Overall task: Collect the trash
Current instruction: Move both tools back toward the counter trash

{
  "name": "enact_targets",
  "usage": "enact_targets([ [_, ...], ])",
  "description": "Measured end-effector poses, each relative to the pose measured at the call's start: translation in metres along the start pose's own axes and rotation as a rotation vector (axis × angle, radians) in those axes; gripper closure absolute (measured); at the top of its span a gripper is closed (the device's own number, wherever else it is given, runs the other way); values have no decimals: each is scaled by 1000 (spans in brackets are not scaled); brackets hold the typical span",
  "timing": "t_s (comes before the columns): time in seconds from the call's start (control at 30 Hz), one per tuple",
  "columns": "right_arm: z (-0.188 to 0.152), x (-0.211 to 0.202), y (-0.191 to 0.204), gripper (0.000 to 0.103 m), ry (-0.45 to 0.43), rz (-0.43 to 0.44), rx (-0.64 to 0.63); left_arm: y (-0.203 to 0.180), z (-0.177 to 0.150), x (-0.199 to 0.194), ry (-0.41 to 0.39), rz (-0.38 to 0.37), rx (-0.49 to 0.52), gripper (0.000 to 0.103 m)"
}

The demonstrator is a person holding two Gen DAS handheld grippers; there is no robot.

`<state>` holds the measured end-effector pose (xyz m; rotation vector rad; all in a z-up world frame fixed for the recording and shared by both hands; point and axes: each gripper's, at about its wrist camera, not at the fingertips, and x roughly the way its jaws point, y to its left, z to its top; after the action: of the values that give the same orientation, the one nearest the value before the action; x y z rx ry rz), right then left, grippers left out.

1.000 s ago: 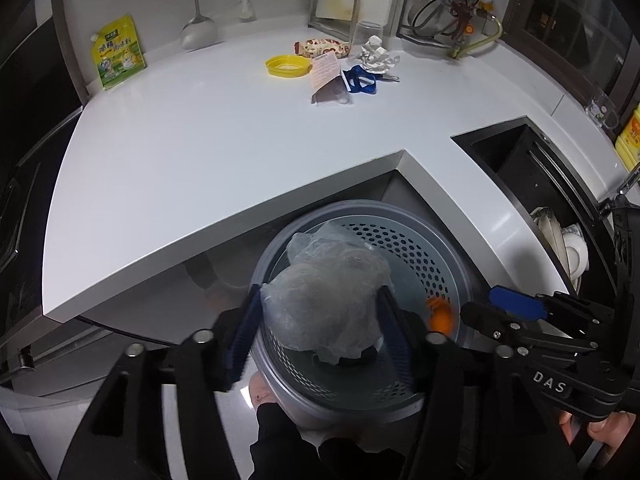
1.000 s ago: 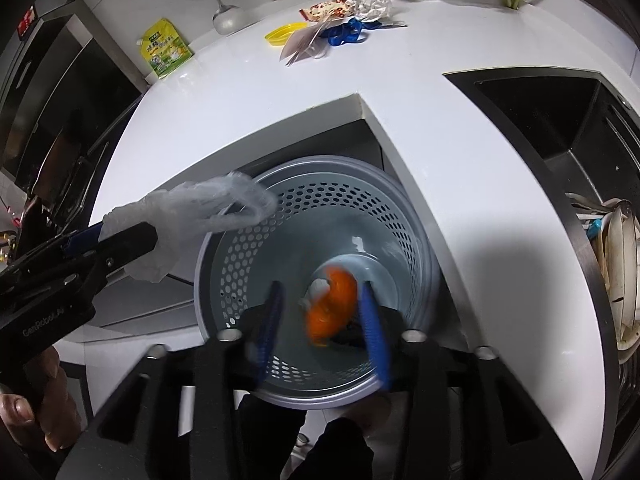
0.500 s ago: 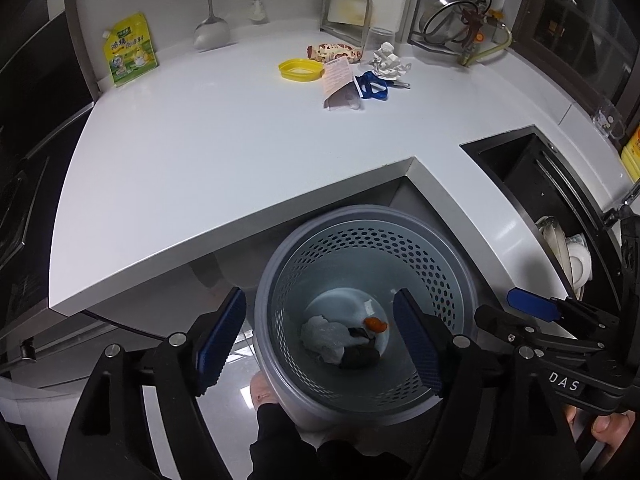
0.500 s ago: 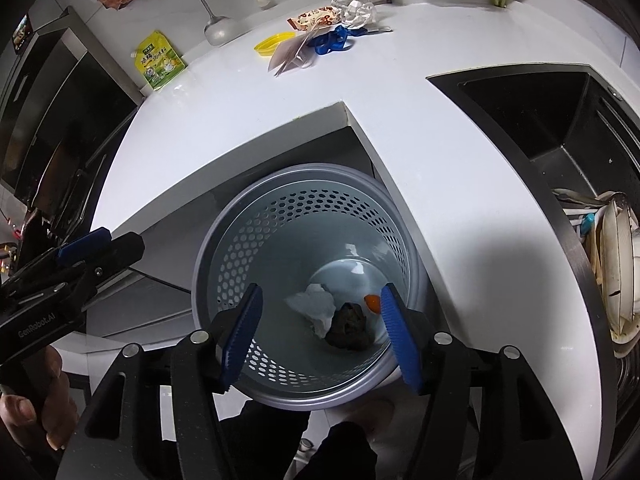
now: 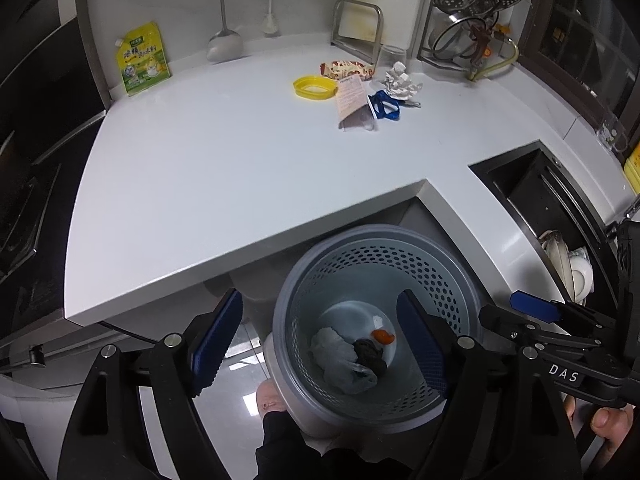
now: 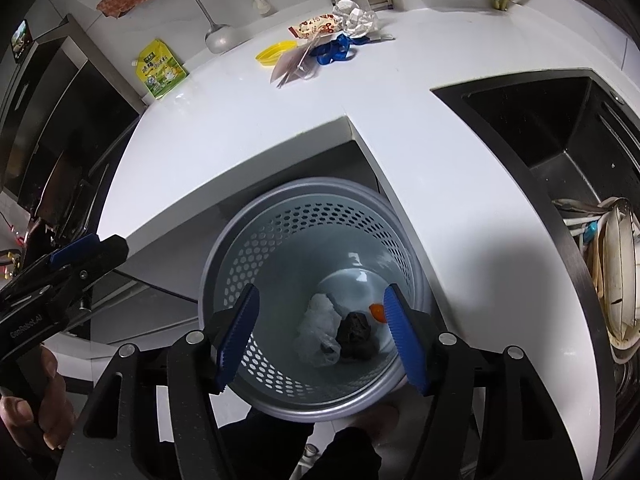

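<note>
A grey perforated bin (image 5: 452,276) (image 6: 224,256) stands on the floor below the counter corner. In it lie a clear plastic bag (image 5: 336,354) (image 6: 320,326), a dark lump (image 5: 368,354) (image 6: 354,330) and an orange piece (image 5: 382,336) (image 6: 376,311). My left gripper (image 5: 320,336) is open and empty above the bin. My right gripper (image 6: 322,334) is open and empty above the bin too. At the counter's back lie a yellow lid (image 5: 314,87) (image 6: 276,52), a paper packet (image 5: 352,100) (image 6: 294,66), a blue strap (image 5: 384,106) (image 6: 334,50), crumpled paper (image 5: 400,80) (image 6: 356,18) and a snack wrapper (image 5: 346,69) (image 6: 316,28).
A white L-shaped counter (image 5: 220,168) (image 6: 248,128) runs behind the bin. A green-yellow pouch (image 5: 142,58) (image 6: 162,69) leans on the back wall. A sink (image 5: 560,216) (image 6: 560,128) with dishes (image 6: 616,272) is at the right. A ladle (image 5: 224,44) hangs at the back.
My left gripper opened and let the plastic bag drop into the bin. My right gripper opened and let the orange piece drop in. Both grippers have since risen a little.
</note>
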<state>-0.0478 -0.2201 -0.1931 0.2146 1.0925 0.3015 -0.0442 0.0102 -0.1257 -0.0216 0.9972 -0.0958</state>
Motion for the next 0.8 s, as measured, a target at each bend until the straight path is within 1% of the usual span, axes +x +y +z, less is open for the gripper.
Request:
enact_targets([
  [0.17,14,-4,6,41,-34,-6,-6,12,15,-5,-22,8,-17,23],
  [0.27,27,-8,10,38,-65,-15,-7,20,26,-7,-37,16,-25,22],
  [0.47,52,-10,17,38,-105,-27,-5,35,52,-9,-67,16,-25,19],
  [0.73,94,-11,30,35,-167,-52,-10,59,102,-5,-111,51,-27,19],
  [0.8,105,-8,32,35,-176,-59,-5,64,115,-2,-126,49,-29,19],
])
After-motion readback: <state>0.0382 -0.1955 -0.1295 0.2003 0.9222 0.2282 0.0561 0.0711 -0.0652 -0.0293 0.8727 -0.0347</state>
